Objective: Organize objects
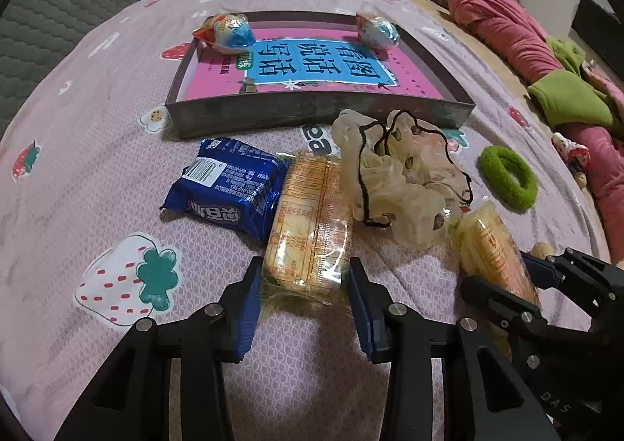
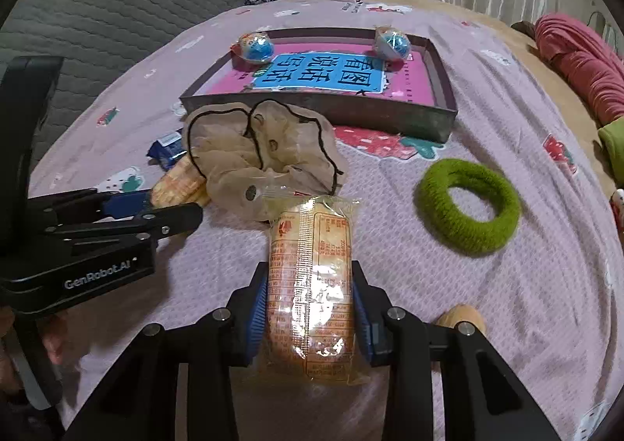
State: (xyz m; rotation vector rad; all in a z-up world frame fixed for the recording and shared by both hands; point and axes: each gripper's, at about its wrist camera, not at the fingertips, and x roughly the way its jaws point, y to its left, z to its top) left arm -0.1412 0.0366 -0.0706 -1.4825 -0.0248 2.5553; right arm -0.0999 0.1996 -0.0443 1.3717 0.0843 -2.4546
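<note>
**Both grippers on cracker packs, box straight ahead**

With each long clear-wrapped yellow cracker pack (image 1: 308, 222) (image 2: 310, 285) lying lengthwise toward the shallow grey box (image 1: 312, 113), I have the left gripper (image 1: 304, 308) clamped on one and the right gripper (image 2: 310, 316) clamped on the other, both just short of the box.

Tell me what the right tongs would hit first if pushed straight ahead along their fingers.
Probably the cream scrunchie, just beyond the cracker pack the right tongs grip; behind it stands the tray wall. Depth is uncertain.
</note>
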